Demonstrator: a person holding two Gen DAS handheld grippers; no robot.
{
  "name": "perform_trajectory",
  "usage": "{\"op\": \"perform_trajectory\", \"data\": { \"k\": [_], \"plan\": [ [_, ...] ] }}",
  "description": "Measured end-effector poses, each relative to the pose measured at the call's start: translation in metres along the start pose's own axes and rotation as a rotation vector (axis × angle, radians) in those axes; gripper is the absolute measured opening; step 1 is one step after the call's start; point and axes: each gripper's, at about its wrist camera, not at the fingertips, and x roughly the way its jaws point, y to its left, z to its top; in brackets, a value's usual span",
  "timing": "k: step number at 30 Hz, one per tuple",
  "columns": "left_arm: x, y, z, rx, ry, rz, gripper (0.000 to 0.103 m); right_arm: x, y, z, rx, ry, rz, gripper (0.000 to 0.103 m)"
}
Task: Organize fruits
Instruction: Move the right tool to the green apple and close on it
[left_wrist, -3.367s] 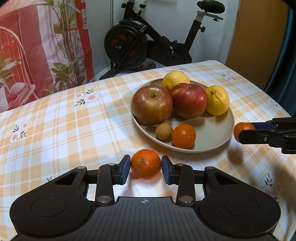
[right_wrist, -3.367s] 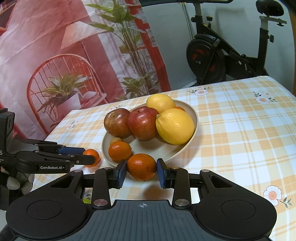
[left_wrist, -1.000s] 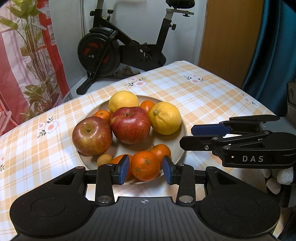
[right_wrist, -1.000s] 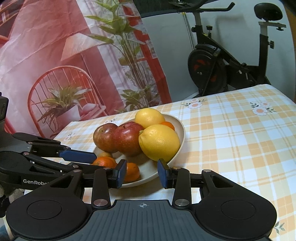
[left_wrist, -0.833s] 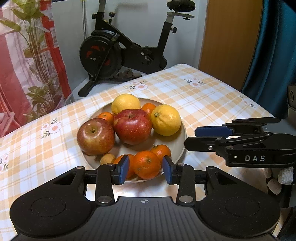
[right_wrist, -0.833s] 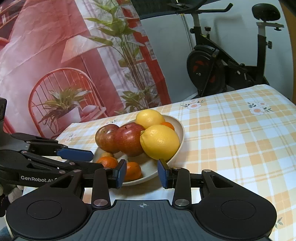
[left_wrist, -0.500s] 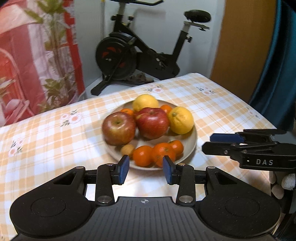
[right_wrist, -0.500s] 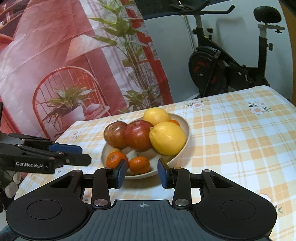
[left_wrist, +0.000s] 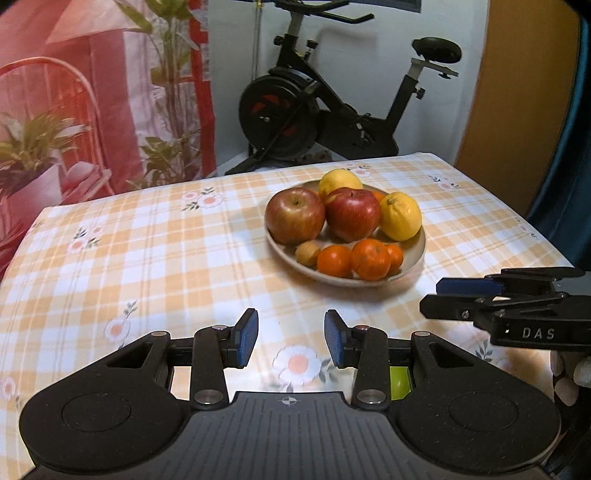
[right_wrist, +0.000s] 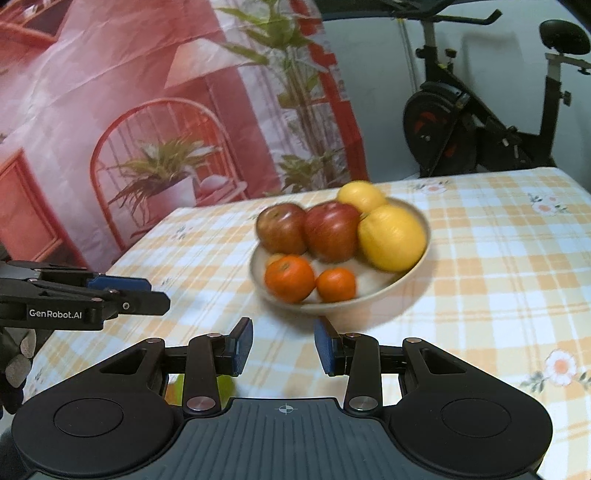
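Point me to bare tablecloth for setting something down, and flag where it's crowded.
Widest free patch: the tablecloth left of the plate, out to the table's left edge. A narrower strip lies between the plate and the left gripper. Right of the plate, toward the table's right edge, is bare in the right wrist view. Crowded: the plate, packed with fruit, and the right gripper near its right front.

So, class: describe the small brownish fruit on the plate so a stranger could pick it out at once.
Find the beige plate on the checked tablecloth. At its near edge, a row of oranges runs below the two apples. The small brownish fruit sits at that row's left end: the smallest piece, dull tan rather than bright orange.
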Motion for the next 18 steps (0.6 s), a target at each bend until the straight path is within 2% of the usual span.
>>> {"op": "perform_trajectory", "data": {
  "k": [10, 18],
  "plan": [
    [-0.018, 0.007, -0.023, -0.105, -0.043, 0.046, 0.042, 0.009, 0.03, -0.012, -0.059, 0.067, 0.037, 0.036],
    [-0.021, 0.03, -0.041, -0.205, -0.029, 0.067, 0.042, 0.009, 0.04, -0.012, -0.072, 0.081, 0.046, 0.037]
  ]
}}
